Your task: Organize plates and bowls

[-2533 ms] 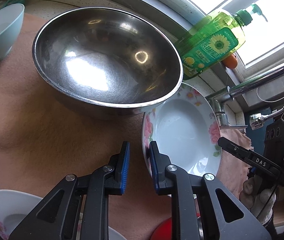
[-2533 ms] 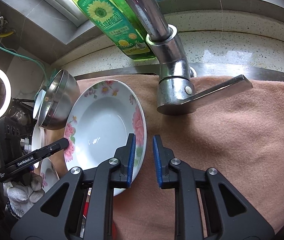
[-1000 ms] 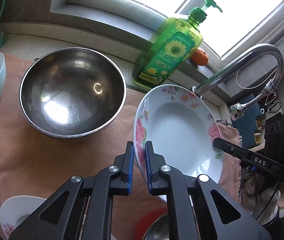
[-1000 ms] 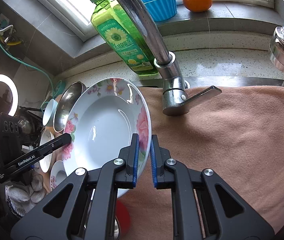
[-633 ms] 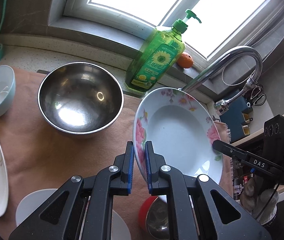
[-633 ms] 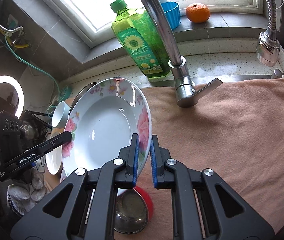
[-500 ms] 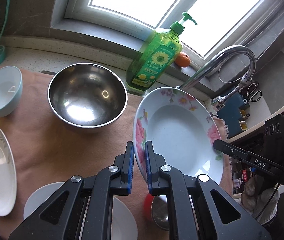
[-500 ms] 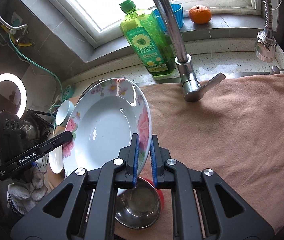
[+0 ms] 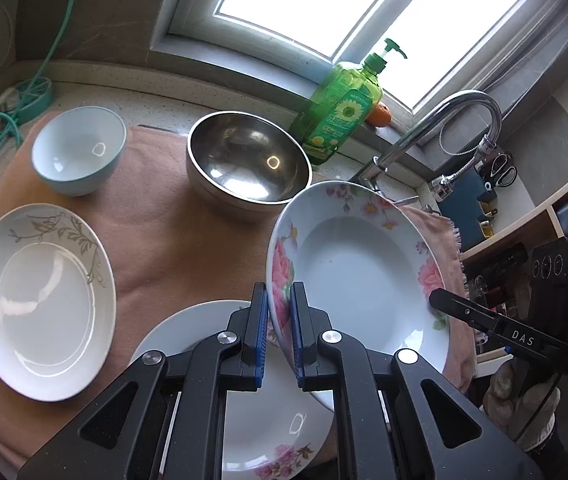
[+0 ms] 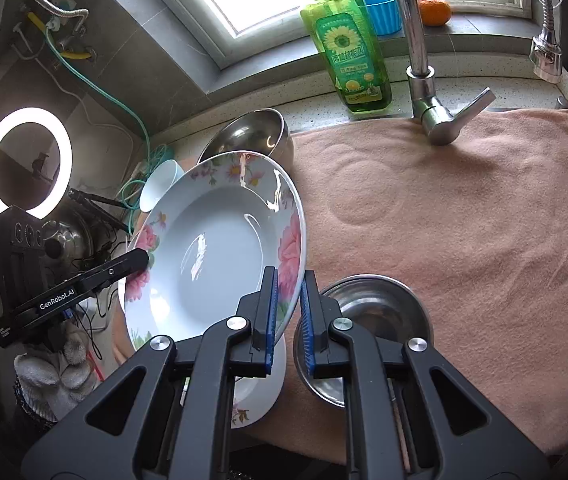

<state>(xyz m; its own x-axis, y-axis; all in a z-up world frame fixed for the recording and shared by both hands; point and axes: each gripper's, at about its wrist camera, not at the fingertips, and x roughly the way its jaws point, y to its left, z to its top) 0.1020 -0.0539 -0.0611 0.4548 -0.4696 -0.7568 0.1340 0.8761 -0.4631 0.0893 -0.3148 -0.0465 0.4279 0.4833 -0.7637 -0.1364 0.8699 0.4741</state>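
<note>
left wrist view: your left gripper [image 9: 278, 332] and right gripper [image 10: 286, 316] each pinch the flowered plate [image 9: 358, 276], now lifted off the towel [image 10: 464, 208] above another plate [image 9: 244, 400]; stack it there.

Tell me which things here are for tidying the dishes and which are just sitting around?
For the job: flowered plate, gripped by left gripper and right gripper; white plate; second flowered plate; blue bowl; big steel bowl; small steel bowl.

Just lying about: soap bottle, orange, tap, blue cup, ring light.
</note>
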